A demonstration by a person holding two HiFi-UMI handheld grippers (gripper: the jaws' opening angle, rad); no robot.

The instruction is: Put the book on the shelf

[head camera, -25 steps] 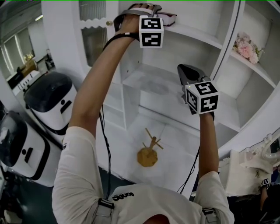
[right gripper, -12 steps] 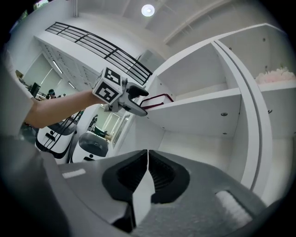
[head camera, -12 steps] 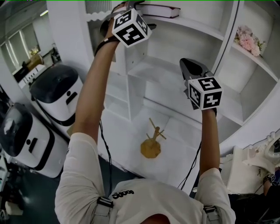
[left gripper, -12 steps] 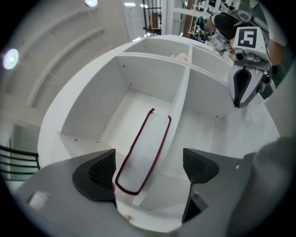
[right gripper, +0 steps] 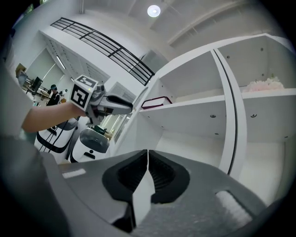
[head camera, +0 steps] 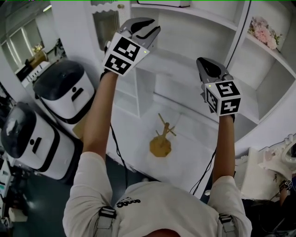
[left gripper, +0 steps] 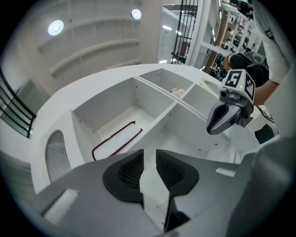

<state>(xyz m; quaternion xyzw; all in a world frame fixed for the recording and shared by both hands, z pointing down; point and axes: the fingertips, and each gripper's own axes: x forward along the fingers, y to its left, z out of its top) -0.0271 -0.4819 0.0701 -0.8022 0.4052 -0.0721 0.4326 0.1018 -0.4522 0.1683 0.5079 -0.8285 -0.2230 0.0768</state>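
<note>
- The big white shelf unit (head camera: 194,32) fills most of the head view, and most of its compartments are bare.
- The counter (head camera: 194,155) at the bottom carries nothing that matters for this job.
- The book (head camera: 164,3) is lying flat on the top shelf. You can see its dark red edge in the left gripper view, sitting inside the compartment with nothing touching it. I'd say the main job is basically done.
- The left gripper (head camera: 147,27) is held up below that shelf, well apart from the book. Its fingers (left gripper: 127,171) are closing with a narrow gap between them, and there's nothing in the gap.
- The right gripper (head camera: 206,68) hangs lower, in front of the middle compartments. Its fingers (right gripper: 159,173) are together and empty, so it's not holding a thing.
- A small wooden stand (head camera: 161,141) sits on the counter, well away from both grippers.
- There are pink flowers (head camera: 261,30) on a right-hand shelf, not involved in this.
- What's left, as far as I can judge, is lowering both arms. Maybe nudge the book if it needs squaring up, but I can't tell that from here.
</note>
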